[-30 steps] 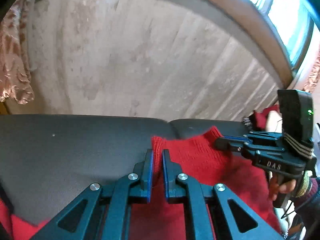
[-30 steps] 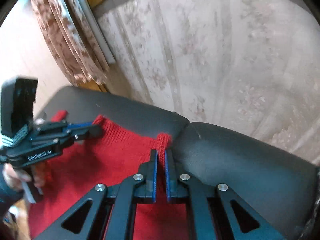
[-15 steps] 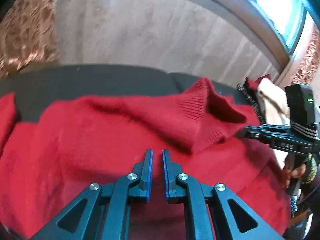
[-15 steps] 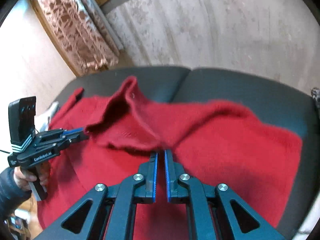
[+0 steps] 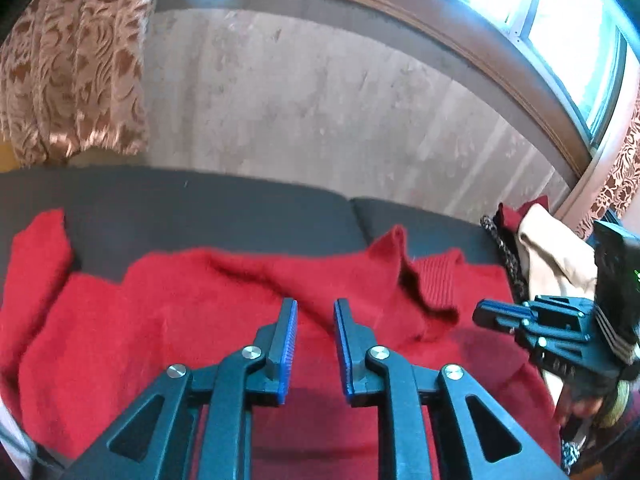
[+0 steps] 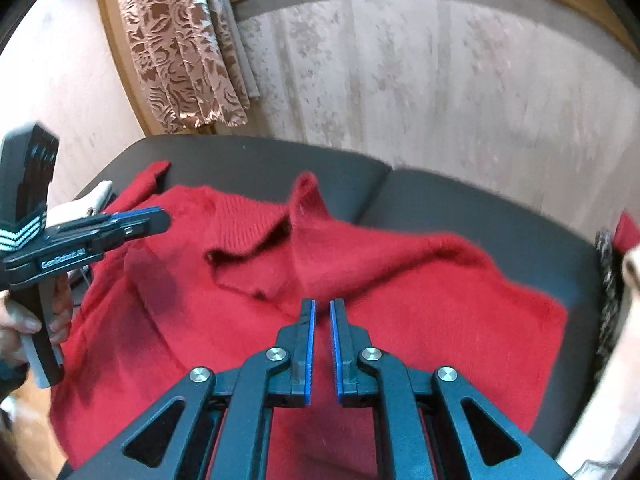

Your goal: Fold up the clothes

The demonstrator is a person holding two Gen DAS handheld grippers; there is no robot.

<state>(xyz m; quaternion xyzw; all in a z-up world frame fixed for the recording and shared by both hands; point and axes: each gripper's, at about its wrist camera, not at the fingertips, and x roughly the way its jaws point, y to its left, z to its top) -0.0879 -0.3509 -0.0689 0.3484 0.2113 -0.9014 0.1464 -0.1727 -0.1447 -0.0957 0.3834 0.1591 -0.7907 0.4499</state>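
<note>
- Red sweater lies spread on a dark grey cushioned seat, covering most of its near part; in the right wrist view it runs from the left edge of the seat nearly to the right edge.
- Its long axis runs left to right across the seat, and one sleeve trails off at the far left.
- Near the middle of its far edge a ribbed part is folded over onto the body and a corner stands up in a peak, so the cloth is rumpled there and flatter elsewhere.
- Behind the seat stands a pale, streaked wall, with a patterned brown curtain at the far left and a bright window at the far right.
- At the right end of the seat sits a heap of other clothes: cream, dark red and a speckled black-and-white piece, just beside the sweater's right edge.
- Left tool hovers above the sweater with a clear gap between its blue-padded fingers, gripping nothing; in the right wrist view it hangs over the sweater's left part.
- Right tool is over the middle of the sweater, fingers parted by a narrow gap with no cloth between them; seen from the left wrist view it sits at the sweater's right side.
</note>
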